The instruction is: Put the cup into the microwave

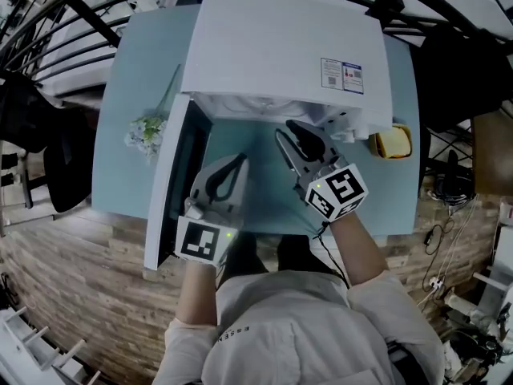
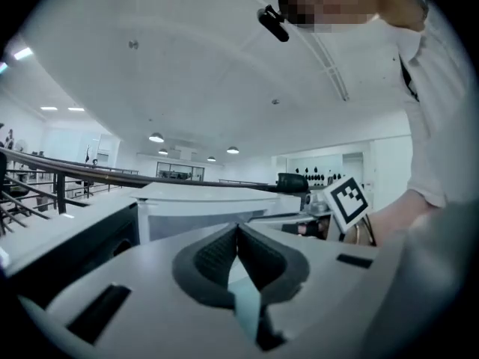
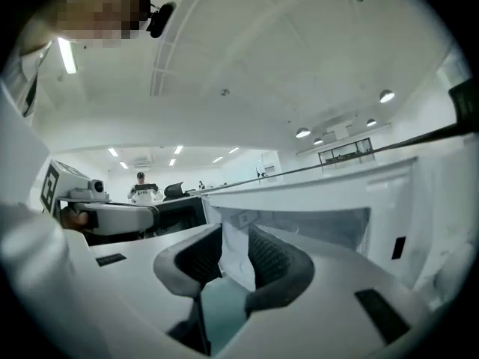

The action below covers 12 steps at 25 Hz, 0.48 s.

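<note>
The white microwave (image 1: pixel 288 50) stands on the blue table (image 1: pixel 132 70) with its door (image 1: pixel 171 184) swung open to the left. My right gripper (image 1: pixel 284 128) is open just in front of the cavity mouth, with nothing between its fingers. In the right gripper view the right gripper (image 3: pixel 233 230) looks into the microwave cavity (image 3: pixel 307 226). My left gripper (image 1: pixel 240 158) is shut and empty, close to the open door's inner face. In the left gripper view the left gripper (image 2: pixel 238 226) has its tips meeting. No cup shows in any view; the microwave's top hides the cavity floor.
A small bunch of flowers (image 1: pixel 147 131) lies on the table left of the door. A yellow object (image 1: pixel 390 142) sits at the microwave's right front corner. The table's front edge runs just behind my grippers, with wooden floor (image 1: pixel 72 287) below.
</note>
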{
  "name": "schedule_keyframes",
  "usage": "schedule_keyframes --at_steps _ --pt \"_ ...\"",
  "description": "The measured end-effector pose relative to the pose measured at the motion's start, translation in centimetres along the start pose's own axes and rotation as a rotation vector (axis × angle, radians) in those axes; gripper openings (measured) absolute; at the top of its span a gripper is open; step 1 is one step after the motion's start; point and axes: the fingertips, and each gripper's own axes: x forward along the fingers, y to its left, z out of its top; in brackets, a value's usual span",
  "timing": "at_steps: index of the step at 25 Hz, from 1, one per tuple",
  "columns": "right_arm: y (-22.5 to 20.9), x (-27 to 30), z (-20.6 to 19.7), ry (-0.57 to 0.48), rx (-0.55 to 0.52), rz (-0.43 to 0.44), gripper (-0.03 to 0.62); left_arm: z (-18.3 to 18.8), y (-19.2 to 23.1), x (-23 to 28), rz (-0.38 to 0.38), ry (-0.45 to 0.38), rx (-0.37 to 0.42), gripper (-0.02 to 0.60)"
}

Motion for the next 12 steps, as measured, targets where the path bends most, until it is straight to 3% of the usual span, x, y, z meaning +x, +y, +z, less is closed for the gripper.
schedule_keyframes --at_steps 2,7,12 --pt "0.5 -1.1 1.9 -0.023 0.002 -0.003 0.118 1.6 0.0 -0.2 0.002 -0.013 0.011 0.003" --pt "1.1 -3.8 5.2 -0.061 -0.004 -0.040 0.032 4.0 0.0 -0.7 -0.005 -0.039 0.062 0.003" --pt "1.9 -6.0 7.5 -0.096 -0.034 -0.045 0.017 6.6 -0.8 -1.0 -0.031 -0.069 0.127 0.003"
